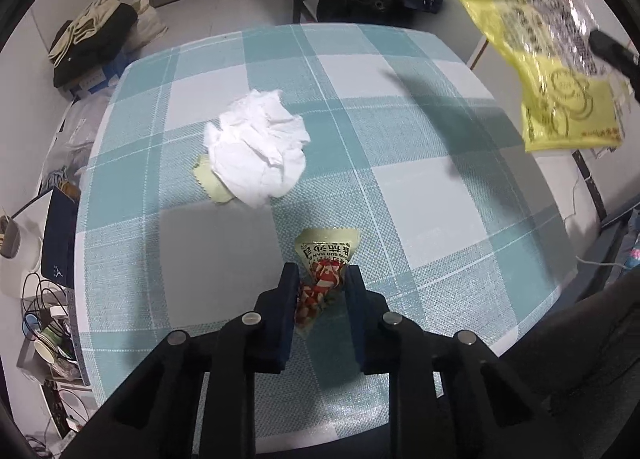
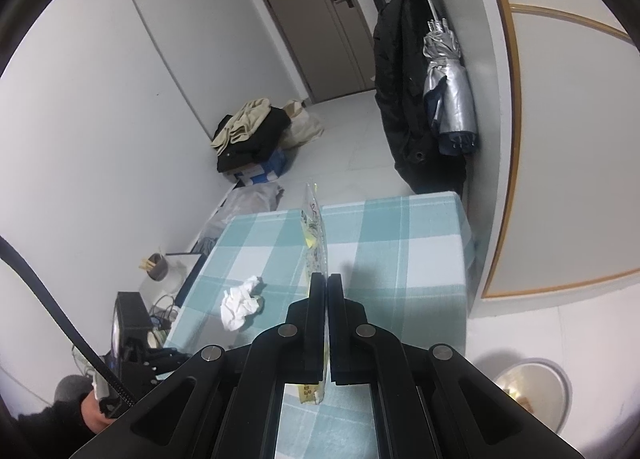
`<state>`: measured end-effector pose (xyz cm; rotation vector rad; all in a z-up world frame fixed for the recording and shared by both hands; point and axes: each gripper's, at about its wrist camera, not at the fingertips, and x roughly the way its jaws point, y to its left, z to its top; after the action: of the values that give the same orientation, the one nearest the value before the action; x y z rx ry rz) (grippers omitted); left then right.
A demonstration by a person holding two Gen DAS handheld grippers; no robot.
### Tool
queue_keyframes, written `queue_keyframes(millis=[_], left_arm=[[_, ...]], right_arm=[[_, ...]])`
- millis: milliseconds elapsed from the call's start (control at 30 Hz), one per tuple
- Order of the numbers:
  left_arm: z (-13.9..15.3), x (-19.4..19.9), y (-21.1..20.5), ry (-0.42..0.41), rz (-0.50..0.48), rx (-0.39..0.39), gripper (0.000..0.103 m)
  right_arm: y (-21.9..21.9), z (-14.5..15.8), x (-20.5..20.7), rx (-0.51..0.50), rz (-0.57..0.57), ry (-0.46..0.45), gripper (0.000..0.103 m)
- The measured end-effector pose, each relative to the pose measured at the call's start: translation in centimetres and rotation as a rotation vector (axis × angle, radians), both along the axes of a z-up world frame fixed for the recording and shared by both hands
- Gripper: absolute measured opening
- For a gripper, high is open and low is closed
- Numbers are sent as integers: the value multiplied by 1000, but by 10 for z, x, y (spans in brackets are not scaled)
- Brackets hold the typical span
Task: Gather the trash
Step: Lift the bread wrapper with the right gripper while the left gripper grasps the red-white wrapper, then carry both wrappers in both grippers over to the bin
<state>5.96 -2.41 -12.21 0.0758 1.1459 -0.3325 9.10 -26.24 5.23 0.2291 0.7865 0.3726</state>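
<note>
Left gripper (image 1: 320,279) jaws clenched on red-and-white snack wrapper (image 1: 322,283) near worktop (image 1: 400,187) front edge; right gripper (image 2: 328,279) jaws clamped tight on yellow plastic bag (image 2: 314,235).

A table with a blue and white checked cloth (image 2: 400,227) lies under the claw. Far ahead of the claw is a brown door (image 2: 312,19). Ahead and to the left, a pile of clothes (image 2: 248,131) sits on a box on the floor. Ahead and to the right, a black coat (image 2: 404,99) and a silver umbrella (image 2: 448,87) hang on the wall.
</note>
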Motion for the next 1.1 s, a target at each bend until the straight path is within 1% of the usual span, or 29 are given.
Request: queue_keyframes(millis=[233,367,433,633,733,800,900,1033,1100], left_arm=[[17,-6,8,-49,19,-48,19],[29,-8,16,-92,55,-79,19],[36,-8,22,-119,75,-96,19],[58,-10,38,-198,133,-144,19],[64,-12,41,-218,152,-169,19],[69,-16,41,-232,150,-167,19],[78,-15,44,-266,154,-149,19],[98,-16,53,-315,182,-169,19],[105,-20,53,-338,199,-160,19]], right_arm=[[17,-2,-13,-12,18,0,1],[31,4,-31,-49,29,-54,1],[37,6,-41,-51,28,-77,1],[46,8,-56,-50,21,-95,1],[50,8,-62,-59,7,-100,1],[54,10,-68,-66,6,-113,1],[60,17,-76,-95,-10,-161,1],[57,30,-88,-46,-22,-200,1],[58,36,-94,-32,-19,-217,1]])
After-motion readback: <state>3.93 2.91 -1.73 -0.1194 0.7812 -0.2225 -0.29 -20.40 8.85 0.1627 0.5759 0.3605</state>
